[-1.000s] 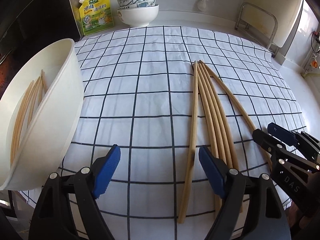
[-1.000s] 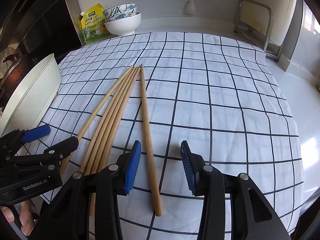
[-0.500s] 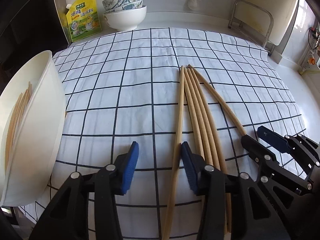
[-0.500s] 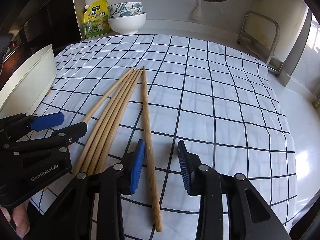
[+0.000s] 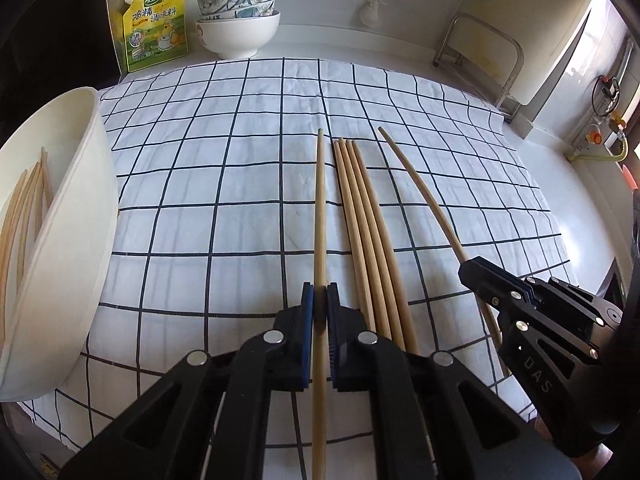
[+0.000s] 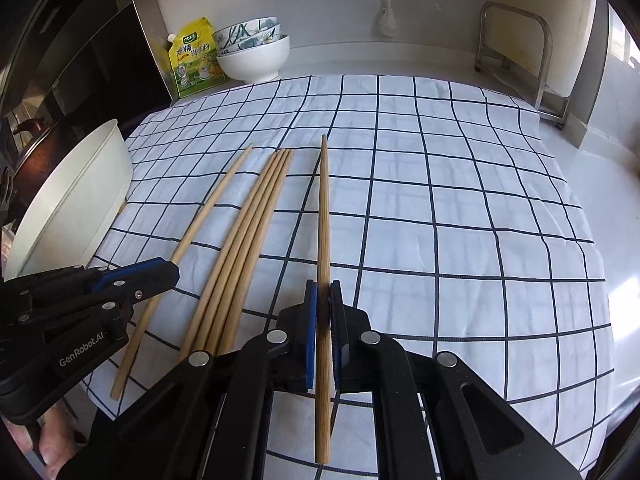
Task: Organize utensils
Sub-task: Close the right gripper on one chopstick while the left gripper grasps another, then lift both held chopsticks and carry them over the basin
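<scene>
Black plastic left gripper [image 5: 319, 300] with blue ribbed pads [image 5: 306, 312], silver rivets, white "GenRobot.AI" lettering, matching right gripper [image 6: 323, 300], bare thumb [image 6: 54, 446]

Both fisheye views sit low and close over the checked cloth [image 5: 240, 184], each looking forward along its own fingers toward the back wall. The left wrist view rides behind the left gripper [image 5: 319, 308], with the white tub [image 5: 68, 216] to that gripper's left and the right gripper [image 5: 486, 280] to its right. The right wrist view rides behind the right gripper [image 6: 324, 304], the left gripper [image 6: 160, 274] to its left. Both share the cloth, the loose chopsticks [image 6: 244, 240] between the grippers, and the stacked bowls [image 6: 256, 56] (far ahead, beside a yellow pouch [image 6: 194, 58]).
</scene>
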`<move>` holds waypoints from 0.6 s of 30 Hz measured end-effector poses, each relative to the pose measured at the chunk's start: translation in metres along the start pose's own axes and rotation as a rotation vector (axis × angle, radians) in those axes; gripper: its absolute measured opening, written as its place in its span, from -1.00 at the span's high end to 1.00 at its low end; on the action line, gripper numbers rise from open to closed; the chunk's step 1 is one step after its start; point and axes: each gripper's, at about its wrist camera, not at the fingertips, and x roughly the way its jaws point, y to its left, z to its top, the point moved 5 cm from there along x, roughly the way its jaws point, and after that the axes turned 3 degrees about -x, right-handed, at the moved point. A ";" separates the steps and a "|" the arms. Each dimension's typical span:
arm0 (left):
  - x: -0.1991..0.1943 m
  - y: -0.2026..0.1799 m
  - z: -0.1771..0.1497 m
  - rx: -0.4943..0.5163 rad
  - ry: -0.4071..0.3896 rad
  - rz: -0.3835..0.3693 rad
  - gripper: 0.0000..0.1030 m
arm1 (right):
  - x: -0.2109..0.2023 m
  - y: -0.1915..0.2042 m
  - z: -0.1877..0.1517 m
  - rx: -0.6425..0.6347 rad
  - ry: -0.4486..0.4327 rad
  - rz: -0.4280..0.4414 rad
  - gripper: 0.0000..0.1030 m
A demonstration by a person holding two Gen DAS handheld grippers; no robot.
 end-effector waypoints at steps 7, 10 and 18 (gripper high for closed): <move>-0.047 0.020 0.013 -0.041 -0.104 -0.025 0.86 | -0.027 0.026 0.019 -0.013 -0.063 0.052 0.88; -0.069 0.038 0.021 -0.056 -0.148 -0.007 0.86 | -0.034 0.051 0.032 -0.028 -0.090 0.095 0.88; -0.121 0.125 0.038 -0.135 -0.260 0.090 0.86 | -0.033 0.152 0.071 -0.152 -0.136 0.219 0.88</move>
